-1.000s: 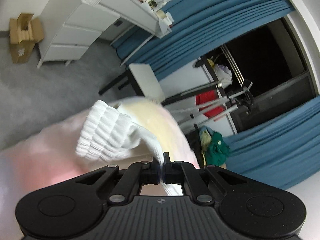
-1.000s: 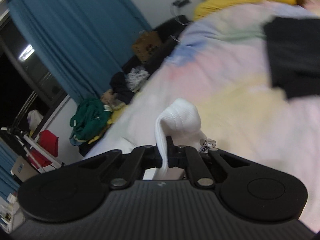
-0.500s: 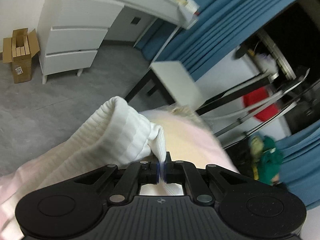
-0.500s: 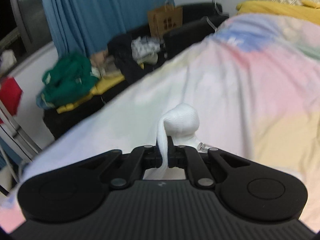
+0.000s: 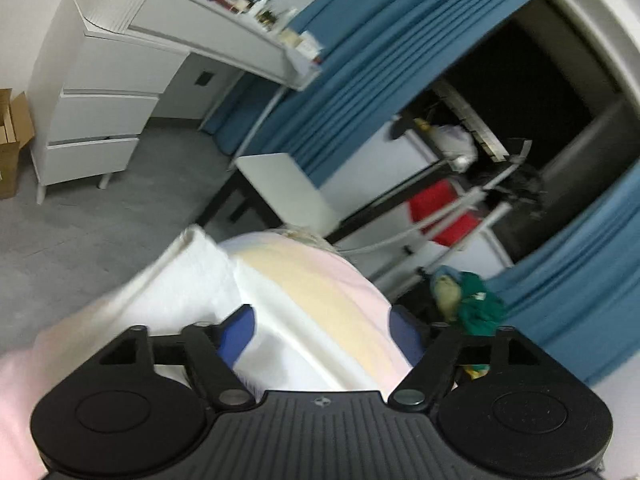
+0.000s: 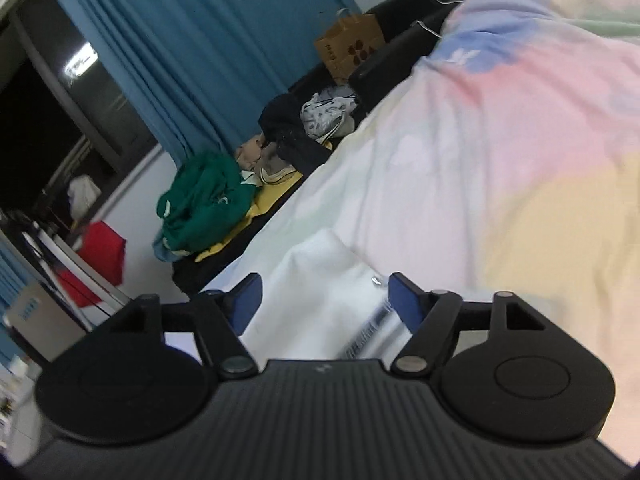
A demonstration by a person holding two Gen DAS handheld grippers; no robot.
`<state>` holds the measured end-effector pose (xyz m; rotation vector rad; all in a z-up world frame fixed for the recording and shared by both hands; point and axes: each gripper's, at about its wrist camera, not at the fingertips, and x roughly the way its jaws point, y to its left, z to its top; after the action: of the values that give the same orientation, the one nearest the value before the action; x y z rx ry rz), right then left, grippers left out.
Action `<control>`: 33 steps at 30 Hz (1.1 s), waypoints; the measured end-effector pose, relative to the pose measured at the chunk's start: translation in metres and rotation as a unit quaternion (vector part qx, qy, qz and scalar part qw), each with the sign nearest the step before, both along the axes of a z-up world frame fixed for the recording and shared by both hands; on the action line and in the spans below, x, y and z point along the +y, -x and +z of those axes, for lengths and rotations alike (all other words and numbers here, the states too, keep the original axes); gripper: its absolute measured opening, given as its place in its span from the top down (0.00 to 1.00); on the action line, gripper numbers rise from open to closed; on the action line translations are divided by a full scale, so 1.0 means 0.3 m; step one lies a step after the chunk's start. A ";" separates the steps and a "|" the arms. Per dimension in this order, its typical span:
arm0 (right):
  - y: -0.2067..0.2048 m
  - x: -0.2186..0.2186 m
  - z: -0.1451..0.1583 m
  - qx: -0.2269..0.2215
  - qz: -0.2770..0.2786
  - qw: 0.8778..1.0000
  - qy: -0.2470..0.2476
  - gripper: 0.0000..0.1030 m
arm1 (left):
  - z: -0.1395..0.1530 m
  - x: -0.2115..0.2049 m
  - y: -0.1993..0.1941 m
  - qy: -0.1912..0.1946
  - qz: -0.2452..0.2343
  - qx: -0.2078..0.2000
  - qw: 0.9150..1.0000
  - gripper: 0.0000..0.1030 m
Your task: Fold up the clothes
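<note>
A white knitted garment (image 5: 188, 280) lies on the pastel bedspread (image 5: 320, 292), to the left of and under my left gripper (image 5: 322, 330), which is open with nothing between its blue pads. In the right wrist view the same white garment (image 6: 324, 280), with a metal zipper, lies on the bedspread (image 6: 500, 140) between the open fingers of my right gripper (image 6: 324, 298). Neither gripper holds the cloth.
A white dresser (image 5: 96, 92) and a small white table (image 5: 284, 188) stand beyond the bed's end, with a drying rack (image 5: 448, 216) and blue curtains behind. A pile of clothes with a green garment (image 6: 204, 200) and a paper bag (image 6: 348, 44) sits beside the bed.
Both grippers were shut on the white garment and holding it up. Both have now opened, and the garment has dropped onto the bedspread.
</note>
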<state>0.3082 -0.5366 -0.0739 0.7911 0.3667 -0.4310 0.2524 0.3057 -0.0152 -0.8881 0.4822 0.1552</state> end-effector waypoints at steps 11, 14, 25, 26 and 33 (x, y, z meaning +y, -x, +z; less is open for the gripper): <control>0.377 0.091 -0.178 -0.040 0.047 0.976 -0.208 0.28 | -0.215 -0.066 0.336 0.200 0.014 0.050 0.978 0.20; 0.366 0.127 -0.241 -0.029 0.068 0.972 -0.222 0.28 | -0.277 -0.062 0.304 0.214 0.009 0.055 0.975 0.20; 0.126 0.097 -0.373 -0.101 0.060 0.971 -0.210 0.30 | -0.372 -0.073 0.063 0.110 0.048 -0.016 0.993 0.48; 0.106 0.086 -0.377 -0.110 0.054 0.972 -0.202 0.35 | -0.384 -0.067 0.053 0.110 0.053 -0.020 0.992 0.50; 0.019 0.033 -0.348 -0.102 0.015 0.981 -0.164 0.88 | -0.380 -0.028 0.018 0.139 0.050 -0.066 0.987 0.77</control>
<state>0.3026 -0.5267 -0.1782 1.1391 0.2590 -0.2603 0.2470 0.2975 -0.1291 -1.1888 0.3410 0.1211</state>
